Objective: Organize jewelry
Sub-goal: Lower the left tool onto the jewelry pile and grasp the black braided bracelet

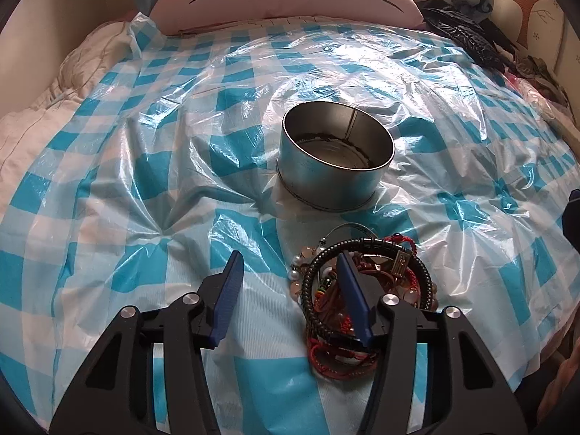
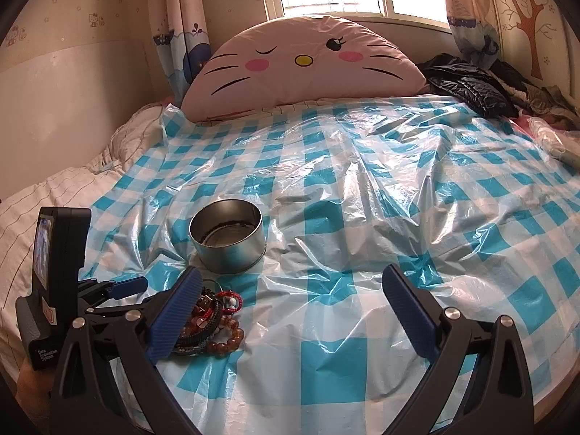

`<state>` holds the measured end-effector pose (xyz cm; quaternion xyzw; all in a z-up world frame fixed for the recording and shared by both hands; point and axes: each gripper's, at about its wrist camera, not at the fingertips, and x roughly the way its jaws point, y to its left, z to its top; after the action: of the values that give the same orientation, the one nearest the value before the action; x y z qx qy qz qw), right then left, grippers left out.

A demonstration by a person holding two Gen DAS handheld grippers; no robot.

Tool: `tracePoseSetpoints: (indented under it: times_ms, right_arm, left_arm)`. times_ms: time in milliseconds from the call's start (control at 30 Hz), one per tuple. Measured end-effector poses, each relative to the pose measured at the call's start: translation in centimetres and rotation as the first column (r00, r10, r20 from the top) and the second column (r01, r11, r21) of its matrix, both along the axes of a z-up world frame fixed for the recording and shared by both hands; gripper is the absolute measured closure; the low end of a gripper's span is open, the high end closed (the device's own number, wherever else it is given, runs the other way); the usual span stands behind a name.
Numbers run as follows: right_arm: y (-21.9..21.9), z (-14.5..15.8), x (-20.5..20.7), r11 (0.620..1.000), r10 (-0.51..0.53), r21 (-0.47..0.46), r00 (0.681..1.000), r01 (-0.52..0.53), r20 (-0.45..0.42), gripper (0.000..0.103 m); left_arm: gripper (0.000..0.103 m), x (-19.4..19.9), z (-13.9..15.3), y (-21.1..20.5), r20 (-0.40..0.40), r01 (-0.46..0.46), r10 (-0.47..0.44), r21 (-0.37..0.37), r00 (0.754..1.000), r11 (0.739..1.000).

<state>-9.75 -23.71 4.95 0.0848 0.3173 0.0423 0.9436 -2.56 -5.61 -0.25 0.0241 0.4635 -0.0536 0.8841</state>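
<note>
Bracelet pile (image 1: 366, 290) lies near, just before round metal tin (image 1: 335, 161) on checked plastic sheet (image 1: 145, 181). Left gripper (image 1: 290, 290) half-spread, right finger inside black cord bracelet (image 1: 369, 246), nothing clamped. Right gripper (image 2: 290, 311) released, empty.

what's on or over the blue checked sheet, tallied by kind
round metal tin: 1
pile of bracelets: 1 (too tangled to count the bracelets apart)
hand-held gripper: 2, the left hand-held gripper and the right hand-held gripper
total: 4
</note>
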Motion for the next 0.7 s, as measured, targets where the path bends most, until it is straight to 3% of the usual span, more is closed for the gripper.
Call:
tracePoseSetpoints:
  times_ms: [100,167,267,333,433,600,700]
  right_arm:
    - [-0.5,-0.1,0.2,0.999,-0.002,0.033,1.000,0.002,-0.009,0.007]
    - [-0.5,-0.2,0.3,0.999,0.003,0.040,1.000,-0.003,-0.013,0.007]
    - [-0.3,-0.2,0.3,0.999,0.015,0.039,1.000,-0.015,-0.010,0.007]
    - [-0.2,-0.1,0.2,0.999,0.020,0.038,1.000,-0.020,-0.006,0.007]
    - [-0.2,-0.2,0.2,0.999,0.021,0.041,1.000,-0.021,-0.006,0.007]
    - [0.0,-0.3,0.5,0.998,0.044,0.052,0.999,-0.043,-0.020,0.007]
    - [0.7,-1.1,1.5,0.991,0.119,0.068,0.989,-0.113,-0.083,0.007]
  left_arm:
    - [0.060,0.8,-0.4,0.7,-0.025,-0.004,0.002,-0.059,1.000,0.998]
    - [0.061,0.8,-0.6,0.6,-0.030,0.002,-0.003,-0.049,1.000,0.999]
    - [0.071,0.9,-1.0,0.0,-0.043,0.025,-0.027,-0.039,0.999,0.999]
    - [0.088,1.0,-1.2,0.1,-0.058,0.045,-0.049,-0.081,0.997,0.996]
    - [0.094,0.9,-1.2,0.3,-0.064,0.049,-0.056,-0.112,0.996,0.993]
    - [0.095,0.4,-0.3,2.0,-0.033,0.012,-0.018,-0.193,0.999,0.981]
    - [0.095,0.2,0.3,3.9,-0.010,-0.040,0.038,-0.265,0.999,0.963]
